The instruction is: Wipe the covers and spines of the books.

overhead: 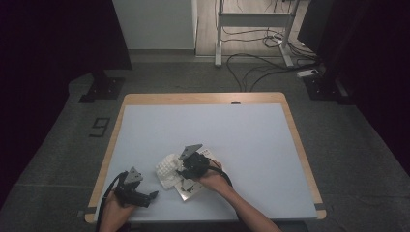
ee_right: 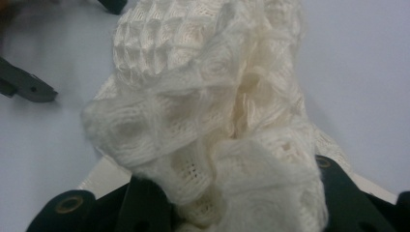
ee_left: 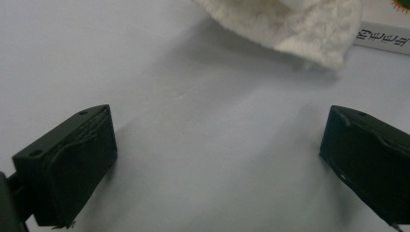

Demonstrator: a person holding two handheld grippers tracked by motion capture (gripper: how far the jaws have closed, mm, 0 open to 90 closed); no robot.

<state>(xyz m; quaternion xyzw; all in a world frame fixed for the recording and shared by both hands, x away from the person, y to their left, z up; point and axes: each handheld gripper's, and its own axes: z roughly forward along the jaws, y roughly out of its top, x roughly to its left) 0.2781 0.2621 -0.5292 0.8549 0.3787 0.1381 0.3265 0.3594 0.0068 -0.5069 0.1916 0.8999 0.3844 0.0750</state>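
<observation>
The table [overhead: 251, 140] carries a pale blue-grey mat, with everything gathered toward its 6 o'clock edge. A white knitted cloth [overhead: 167, 169] lies bunched just left of centre, partly over a flat printed card [overhead: 189, 189] that sticks out at the cloth's 5 o'clock. The right gripper [overhead: 186, 170] sits at the cloth's 3 o'clock; its jaws are nearly closed and pinch a fold of the cloth [ee_right: 208, 125], which bulges up between them. The left gripper [overhead: 147, 197] rests at the cloth's 8 o'clock, apart from it, jaws wide open over bare mat and holding nothing [ee_left: 217, 164].
</observation>
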